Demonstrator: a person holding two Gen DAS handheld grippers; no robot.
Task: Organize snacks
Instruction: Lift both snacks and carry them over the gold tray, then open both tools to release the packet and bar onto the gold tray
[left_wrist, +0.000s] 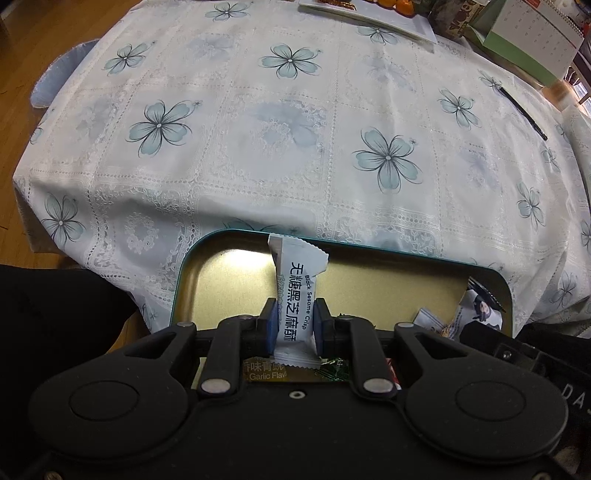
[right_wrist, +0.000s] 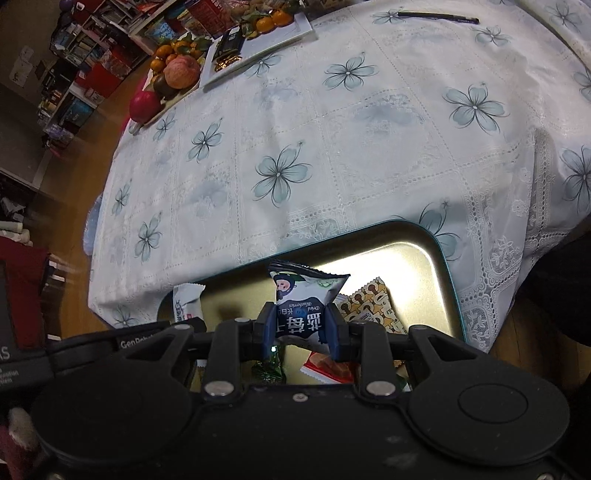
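My left gripper (left_wrist: 294, 317) is shut on a white black sesame crisp packet (left_wrist: 295, 284), held upright over a teal-rimmed tin with a gold floor (left_wrist: 229, 280). A garlic flavour packet (left_wrist: 264, 373) lies under the fingers, and a cartoon packet (left_wrist: 480, 308) shows at the tin's right end. My right gripper (right_wrist: 301, 326) is shut on a dried blueberry packet (right_wrist: 304, 295) with a cartoon face, above the same tin (right_wrist: 424, 266). In that tin lie a patterned yellow packet (right_wrist: 369, 302), a red-orange packet (right_wrist: 328, 367) and a green candy (right_wrist: 267, 367). The sesame packet (right_wrist: 186, 301) shows at the left.
The table wears a white lace cloth with blue flowers (left_wrist: 288, 122). A white tray (left_wrist: 388, 20), a green box with a calendar (left_wrist: 524, 40) and a black pen (left_wrist: 522, 110) stand far off. Fruit (right_wrist: 173, 70) and a white tray (right_wrist: 266, 40) sit at the far edge.
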